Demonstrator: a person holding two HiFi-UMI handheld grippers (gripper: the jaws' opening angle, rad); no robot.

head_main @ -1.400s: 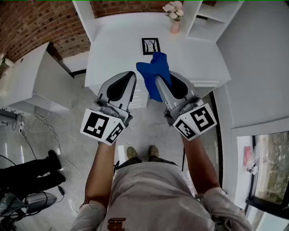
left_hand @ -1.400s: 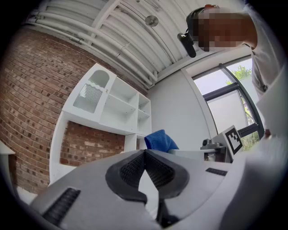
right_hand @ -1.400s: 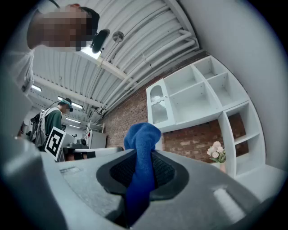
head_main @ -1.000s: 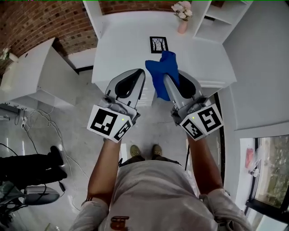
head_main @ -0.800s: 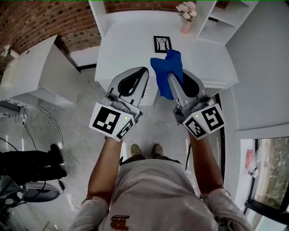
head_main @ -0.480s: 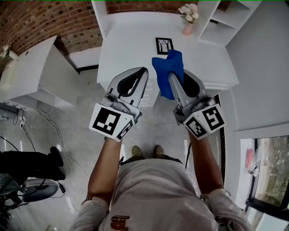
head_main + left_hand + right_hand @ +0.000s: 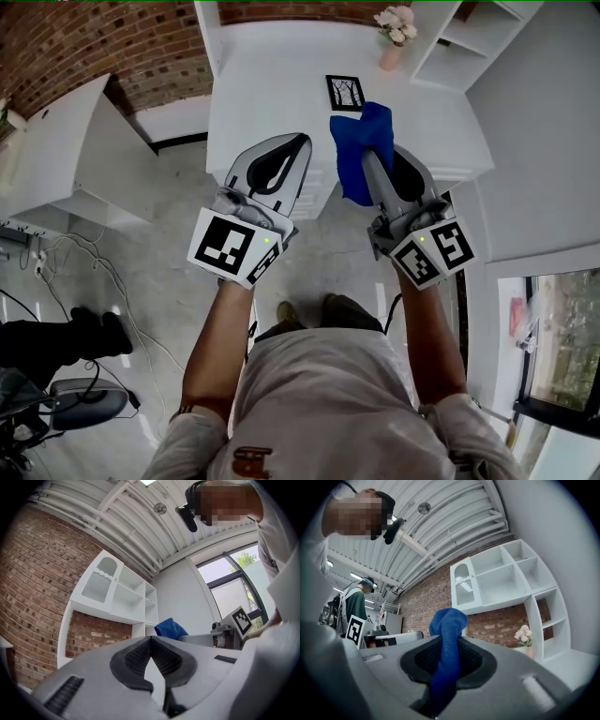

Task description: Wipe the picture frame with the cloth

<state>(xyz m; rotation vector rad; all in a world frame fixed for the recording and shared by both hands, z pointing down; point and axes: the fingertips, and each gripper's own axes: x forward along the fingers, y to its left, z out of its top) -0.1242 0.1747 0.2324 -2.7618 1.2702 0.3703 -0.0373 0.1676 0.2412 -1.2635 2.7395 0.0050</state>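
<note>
A small black picture frame (image 7: 345,92) with a tree drawing lies on the white desk (image 7: 272,84) ahead. My right gripper (image 7: 372,142) is shut on a blue cloth (image 7: 362,145), which hangs from its jaws over the desk's front part, just short of the frame. In the right gripper view the blue cloth (image 7: 446,653) runs up between the pads and bunches above them. My left gripper (image 7: 302,141) is shut with nothing in it, level with the desk's front edge. In the left gripper view the left gripper (image 7: 150,639) has its pads meeting, and the cloth (image 7: 169,627) shows to the right.
A pink vase of flowers (image 7: 392,39) stands at the desk's back right, beside white shelving (image 7: 450,42). A brick wall (image 7: 103,42) lies behind, and a low white cabinet (image 7: 56,159) at the left. Cables and a dark shape (image 7: 56,337) are on the floor at the left.
Both grippers and the cloth have moved forward toward the desk; the cloth now hangs closer to the frame. The person has stepped forward.
</note>
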